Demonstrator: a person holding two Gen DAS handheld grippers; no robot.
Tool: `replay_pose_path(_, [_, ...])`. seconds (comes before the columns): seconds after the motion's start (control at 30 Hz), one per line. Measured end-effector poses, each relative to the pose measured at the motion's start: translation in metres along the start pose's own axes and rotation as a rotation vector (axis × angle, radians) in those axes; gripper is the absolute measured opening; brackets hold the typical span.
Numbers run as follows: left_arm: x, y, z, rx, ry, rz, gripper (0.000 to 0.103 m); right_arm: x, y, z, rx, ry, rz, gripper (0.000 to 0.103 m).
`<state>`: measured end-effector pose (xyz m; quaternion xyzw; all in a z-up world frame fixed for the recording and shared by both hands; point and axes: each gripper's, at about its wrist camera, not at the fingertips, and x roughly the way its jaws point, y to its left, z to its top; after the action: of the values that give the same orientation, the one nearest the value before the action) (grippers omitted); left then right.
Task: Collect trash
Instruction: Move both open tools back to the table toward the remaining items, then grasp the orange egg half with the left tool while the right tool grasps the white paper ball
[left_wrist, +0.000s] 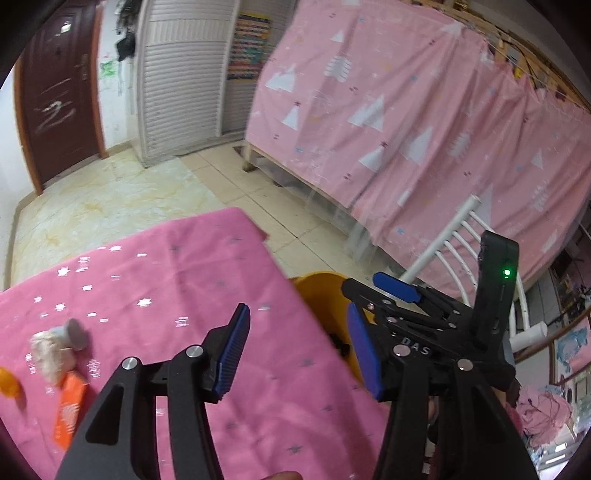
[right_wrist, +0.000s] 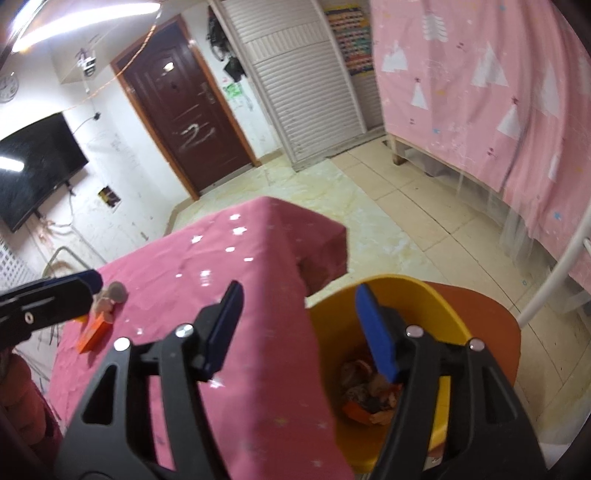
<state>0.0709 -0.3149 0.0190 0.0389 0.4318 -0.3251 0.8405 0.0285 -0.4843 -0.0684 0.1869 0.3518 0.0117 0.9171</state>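
A table under a pink star cloth holds trash at its left: a crumpled tissue, a small grey cup, an orange packet and an orange scrap. A yellow bin stands beside the table's right edge with trash inside. My left gripper is open and empty above the table's right part. My right gripper is open and empty over the table edge and bin; it also shows in the left wrist view.
An orange chair seat carries the bin. A white rail and pink curtained bunk stand to the right. A dark door, a white louvred cabinet and a wall TV lie beyond tiled floor.
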Motion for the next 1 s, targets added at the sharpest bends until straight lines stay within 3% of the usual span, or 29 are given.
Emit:
replay_pose_path(0.6, [-0.074,0.13,-0.024,-0.146,-0.078,0.209,0.052,0.039,0.132,0.003,-0.199,0.074,0.106,0.061])
replay_pose_path(1.0, [-0.109,0.21,-0.047,-0.224,-0.088,0.332,0.052,0.058,0.207,-0.009,-0.304,0.115,0.163,0.061])
